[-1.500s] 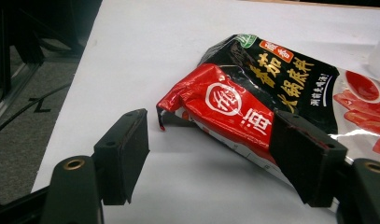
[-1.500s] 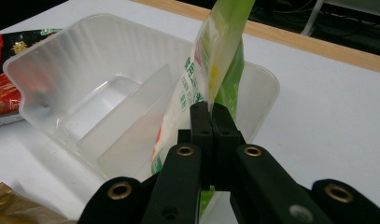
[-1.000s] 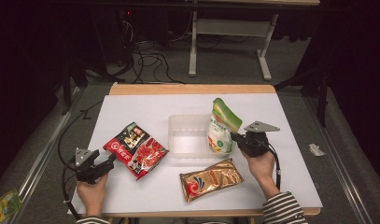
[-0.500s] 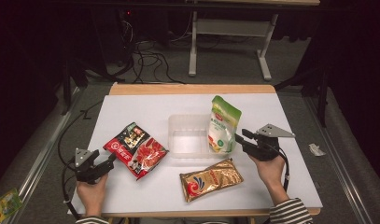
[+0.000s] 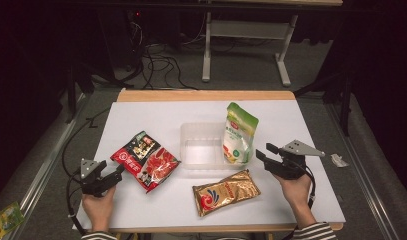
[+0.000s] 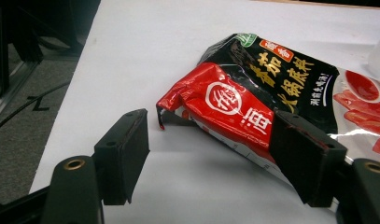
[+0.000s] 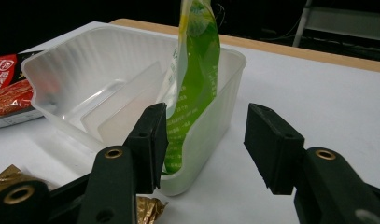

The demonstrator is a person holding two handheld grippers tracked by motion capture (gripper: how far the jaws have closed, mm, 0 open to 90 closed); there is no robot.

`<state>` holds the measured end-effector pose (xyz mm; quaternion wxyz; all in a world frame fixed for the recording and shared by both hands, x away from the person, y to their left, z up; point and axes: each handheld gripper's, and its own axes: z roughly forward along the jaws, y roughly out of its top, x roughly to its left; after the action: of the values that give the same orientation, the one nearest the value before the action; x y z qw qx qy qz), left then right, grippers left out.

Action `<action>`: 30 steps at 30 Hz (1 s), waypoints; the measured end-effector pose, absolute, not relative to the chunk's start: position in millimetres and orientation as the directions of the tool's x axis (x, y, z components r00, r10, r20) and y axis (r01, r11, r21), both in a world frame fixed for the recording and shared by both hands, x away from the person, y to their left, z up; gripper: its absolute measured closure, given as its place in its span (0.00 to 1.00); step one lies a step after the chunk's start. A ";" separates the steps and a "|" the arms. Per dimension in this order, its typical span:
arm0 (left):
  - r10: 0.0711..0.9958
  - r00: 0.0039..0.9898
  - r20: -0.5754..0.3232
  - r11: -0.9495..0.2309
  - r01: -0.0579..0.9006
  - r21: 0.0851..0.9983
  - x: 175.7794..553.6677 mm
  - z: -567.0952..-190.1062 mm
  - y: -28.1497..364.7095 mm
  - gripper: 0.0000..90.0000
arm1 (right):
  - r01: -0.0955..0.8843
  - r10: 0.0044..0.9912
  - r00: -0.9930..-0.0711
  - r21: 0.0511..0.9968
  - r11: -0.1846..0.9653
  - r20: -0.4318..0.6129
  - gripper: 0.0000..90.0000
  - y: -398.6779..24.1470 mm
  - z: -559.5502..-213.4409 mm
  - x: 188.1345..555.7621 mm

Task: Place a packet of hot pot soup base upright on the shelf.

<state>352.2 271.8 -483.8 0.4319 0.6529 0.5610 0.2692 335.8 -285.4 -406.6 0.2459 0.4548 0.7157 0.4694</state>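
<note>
A green and white pouch (image 5: 239, 134) stands upright in the right end of a clear plastic tray (image 5: 198, 131). My right gripper (image 5: 264, 153) sits just right of the tray. Its jaws have just been opening and are now open, with nothing pressed between them. In the right gripper view the green pouch (image 7: 195, 70) leans on the tray wall (image 7: 80, 70), just ahead of the right gripper (image 7: 206, 137). My left gripper (image 5: 117, 172) is open beside a red and black pouch (image 5: 147, 160). The red and black pouch's (image 6: 253, 93) folded corner lies between the left gripper's (image 6: 208, 154) jaws, untouched.
A gold pouch (image 5: 226, 191) lies flat in front of the tray, near the table's front edge. The white table top (image 5: 161, 117) has bare room at the back and at the far right. Cables and a metal stand sit on the dark floor beyond.
The right gripper has let go of the green pouch and drawn back to the right. The pouch has gone from tilted to upright in the tray. The left hand has stayed put.
</note>
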 end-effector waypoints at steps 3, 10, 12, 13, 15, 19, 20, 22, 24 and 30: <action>0.965 0.225 -0.132 0.001 0.499 0.866 352.4 -484.2 271.6 0.33 | 0.422 0.883 -0.461 0.896 0.137 0.082 0.54 -287.8 -408.8 333.7; 0.966 0.224 -0.128 0.000 0.497 0.868 352.0 -484.0 271.2 0.33 | 0.421 0.888 -0.451 0.899 0.120 0.093 0.56 -291.8 -418.8 326.9; 0.967 0.224 -0.125 -0.003 0.496 0.868 351.9 -484.0 270.8 0.33 | 0.420 0.888 -0.450 0.900 0.115 0.097 0.56 -292.5 -420.3 321.9; 0.967 0.224 -0.123 -0.005 0.497 0.868 352.2 -484.1 270.6 0.33 | 0.422 0.888 -0.449 0.900 0.112 0.100 0.56 -292.9 -421.2 319.9; 0.967 0.224 -0.121 -0.007 0.499 0.867 352.2 -483.9 270.4 0.33 | 0.436 0.888 -0.447 0.893 0.111 0.108 0.56 -294.9 -423.6 316.6; 0.967 0.223 -0.120 -0.007 0.498 0.867 352.1 -484.0 270.3 0.33 | 0.454 0.887 -0.448 0.883 0.117 0.113 0.55 -297.7 -429.8 311.7; 0.967 0.222 -0.121 -0.006 0.496 0.868 351.9 -484.0 270.3 0.33 | 0.470 0.887 -0.446 0.875 0.115 0.123 0.55 -297.2 -432.3 308.9; 0.967 0.224 -0.120 -0.007 0.495 0.869 351.8 -484.0 270.3 0.33 | 0.470 0.884 -0.452 0.874 0.123 0.118 0.55 -297.3 -433.3 308.2; 0.967 0.224 -0.120 -0.007 0.495 0.869 351.9 -484.0 270.3 0.33 | 0.485 0.883 -0.451 0.866 0.123 0.128 0.55 -295.9 -436.7 305.9; 0.967 0.225 -0.120 -0.008 0.497 0.868 352.0 -484.0 270.3 0.33 | 0.517 0.877 -0.460 0.845 0.137 0.140 0.54 -290.2 -447.3 300.7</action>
<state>352.0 270.3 -484.0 0.4287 0.6549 0.5587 0.2742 300.7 -290.2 -447.3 0.2004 0.4793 0.7268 0.4494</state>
